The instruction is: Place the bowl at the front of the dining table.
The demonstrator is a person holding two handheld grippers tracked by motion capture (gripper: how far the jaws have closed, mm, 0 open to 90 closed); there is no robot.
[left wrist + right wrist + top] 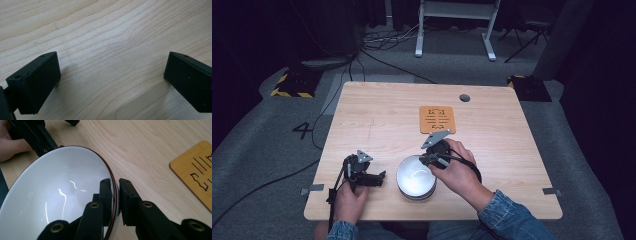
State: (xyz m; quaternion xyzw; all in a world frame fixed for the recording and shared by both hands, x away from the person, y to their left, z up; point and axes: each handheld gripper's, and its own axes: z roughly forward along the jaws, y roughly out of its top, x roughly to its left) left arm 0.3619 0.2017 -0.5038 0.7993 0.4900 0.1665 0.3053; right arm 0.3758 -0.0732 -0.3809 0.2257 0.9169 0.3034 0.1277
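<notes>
Fig. legend, L to R. Left gripper (pixel 379 177) is resting on the table (pixel 377 115) near its front edge, just left of the bowl; jaws are standing wide apart w/ nothing but bare pale wood grain btwn them. Bowl (pixel 415 176), at front centre of table, is sitting upright: round, glossy white inside, thin dark-brown rim (pixel 113 182), prob. glazed ceramic. Judged stiff, fairly heavy, slick & chippable, so best hold is across the rim wall, one pad in, one out. Right gripper (pixel 116 195) is doing exactly that: jaws are closed down on the bowl's right rim. Far right, apart from the bowl, a flat orange-tan wooden mat (pixel 437 119) w/ cut-out slots is lying on the table.
</notes>
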